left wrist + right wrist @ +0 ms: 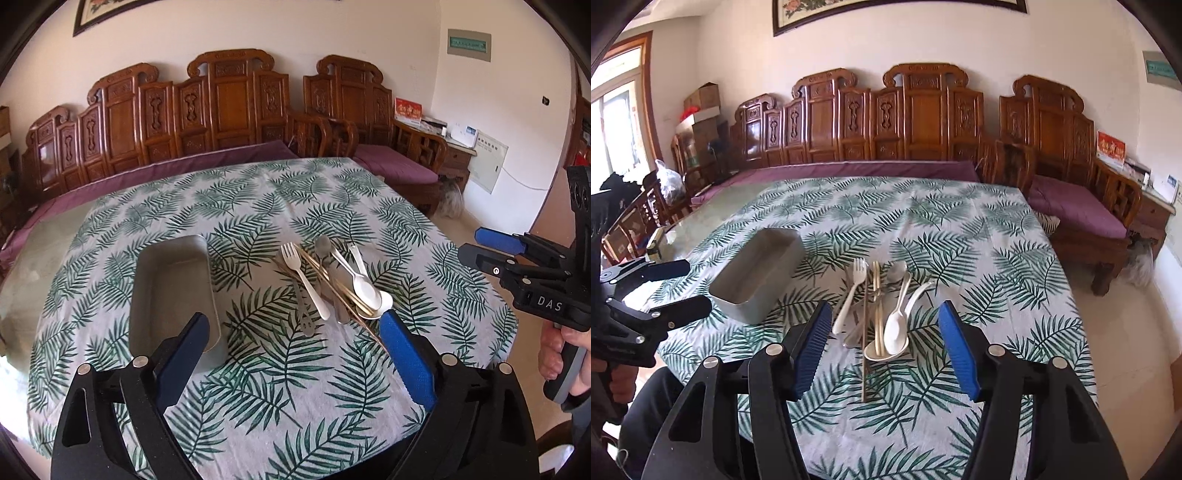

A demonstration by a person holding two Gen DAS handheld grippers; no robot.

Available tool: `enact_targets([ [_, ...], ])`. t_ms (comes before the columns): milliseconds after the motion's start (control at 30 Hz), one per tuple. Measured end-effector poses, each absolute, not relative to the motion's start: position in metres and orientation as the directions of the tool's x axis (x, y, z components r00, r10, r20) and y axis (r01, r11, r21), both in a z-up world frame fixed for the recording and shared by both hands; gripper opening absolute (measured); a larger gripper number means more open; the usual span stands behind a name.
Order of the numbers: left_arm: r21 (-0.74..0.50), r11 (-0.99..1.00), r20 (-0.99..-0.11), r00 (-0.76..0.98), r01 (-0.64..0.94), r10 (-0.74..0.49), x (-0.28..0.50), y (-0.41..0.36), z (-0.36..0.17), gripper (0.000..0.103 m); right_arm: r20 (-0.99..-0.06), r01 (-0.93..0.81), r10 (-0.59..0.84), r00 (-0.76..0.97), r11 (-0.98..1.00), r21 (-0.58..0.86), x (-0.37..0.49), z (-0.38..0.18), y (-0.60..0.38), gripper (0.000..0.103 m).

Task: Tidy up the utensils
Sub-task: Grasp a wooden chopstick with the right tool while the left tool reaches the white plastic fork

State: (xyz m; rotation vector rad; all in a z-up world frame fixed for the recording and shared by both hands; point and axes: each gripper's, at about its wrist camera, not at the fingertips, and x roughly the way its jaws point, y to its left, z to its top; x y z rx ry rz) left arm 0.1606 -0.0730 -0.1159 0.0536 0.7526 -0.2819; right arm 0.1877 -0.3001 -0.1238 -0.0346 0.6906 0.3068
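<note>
Left wrist view: nearest are the left gripper's (291,332) 2 blue pads, spread wide with nothing but leaf-print tablecloth (258,206) between them. Past the left-hand pad sits 1 grey rectangular tray (173,288), bare inside. Just ahead of the right-hand pad lies the utensil pile (332,284): 1 white fork (303,277), 1 metal fork (303,310), 1 metal spoon (323,245) and at least 2 white spoons (365,286) crossed over a bundle of chopsticks (332,280) too overlapped to count. Off to the right, the right gripper (471,245) hangs in the air above the table edge.

Right wrist view: the right gripper's (882,343) 2 pads stand partly apart and pinch nothing; the pile (882,317) lies between them and just beyond. The tray (757,273) is out past the left-hand pad, near the left gripper (698,286).

Handling, as I judge it: every piece is light and stiff. The metal ones look slick, the white ones possibly brittle. Thin handles lying flat on soft cloth resist pinching, so the raised ends, where a handle rests on its neighbours, seem the best hold. The chopsticks would likely roll.
</note>
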Motion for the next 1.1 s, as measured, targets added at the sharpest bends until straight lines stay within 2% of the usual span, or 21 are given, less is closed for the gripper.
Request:
enact_targets([
  [267, -0.087, 0.953, -0.746, 0.615, 0.291, -0.256, 0.208, -0.099, -0.154, 0.074, -0.680, -0.293, 0.293, 0.672, 0.949, 0.119, 0.209, -0.161, -0.309, 0.049],
  [433, -0.094, 0.954, -0.786, 0.567, 0.285, -0.247, 0.235, -0.116, -0.186, 0.061, -0.719, -0.308, 0.326, 0.614, 0.937, 0.162, 0.214, -0.189, -0.307, 0.040],
  [767, -0.104, 0.963, -0.808, 0.544, 0.247, -0.227, 0.242, -0.107, -0.209, 0.056, -0.795, -0.375, 0.356, 0.492, 0.910, 0.175, 0.231, -0.247, -0.280, 0.028],
  [933, -0.104, 0.965, -0.813, 0.538, 0.239, -0.221, 0.239, -0.101, -0.214, 0.054, -0.831, -0.429, 0.328, 0.450, 0.895, 0.121, 0.234, -0.268, -0.255, 0.020],
  [1033, -0.106, 0.968, -0.815, 0.537, 0.228, -0.216, 0.239, -0.096, -0.216, 0.054, -0.845, -0.438, 0.278, 0.457, 0.897, 0.058, 0.235, -0.274, -0.249, 0.015],
  [1100, -0.108, 0.969, -0.818, 0.534, 0.221, -0.213, 0.241, -0.093, -0.217, 0.054, -0.849, -0.440, 0.257, 0.462, 0.897, 0.032, 0.235, -0.273, -0.247, 0.006],
])
